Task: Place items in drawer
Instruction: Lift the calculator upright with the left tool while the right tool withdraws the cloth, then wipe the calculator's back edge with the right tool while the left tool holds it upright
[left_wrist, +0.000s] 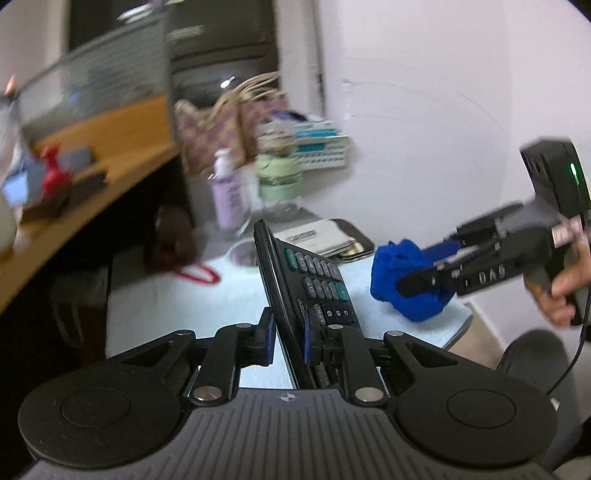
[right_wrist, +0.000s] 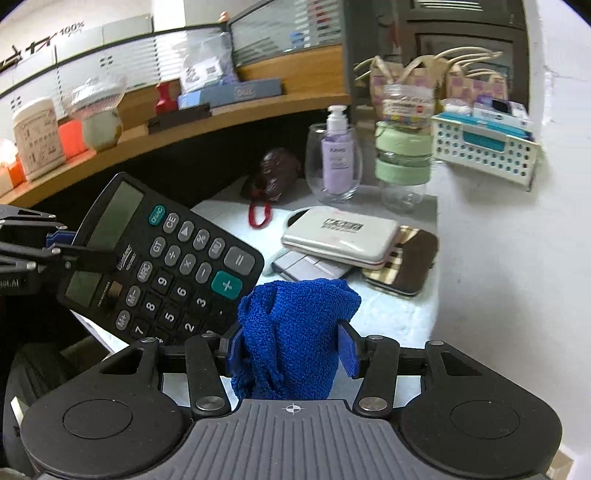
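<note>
A black calculator (left_wrist: 306, 280) stands on edge between my left gripper's (left_wrist: 288, 332) blue pads, which are shut on its lower part. In the right wrist view the same calculator (right_wrist: 170, 266) hangs tilted above the desk's left end, held by the left gripper (right_wrist: 79, 247). A bunched blue cloth (right_wrist: 295, 325) fills my right gripper (right_wrist: 291, 347), whose pads press on both of its sides. From the left wrist view the blue cloth (left_wrist: 395, 280) and right gripper (left_wrist: 424, 266) are to the right, over the desk's corner. No drawer shows in either view.
On the white desk (right_wrist: 399, 317) lie a white case (right_wrist: 340, 236), a brown wallet (right_wrist: 410, 262) and a red ring (right_wrist: 258, 214). Behind stand a purple pump bottle (right_wrist: 338, 155), green jars (right_wrist: 402, 158) and a white basket (right_wrist: 484, 144). A cluttered wooden shelf (right_wrist: 221, 122) runs on the left.
</note>
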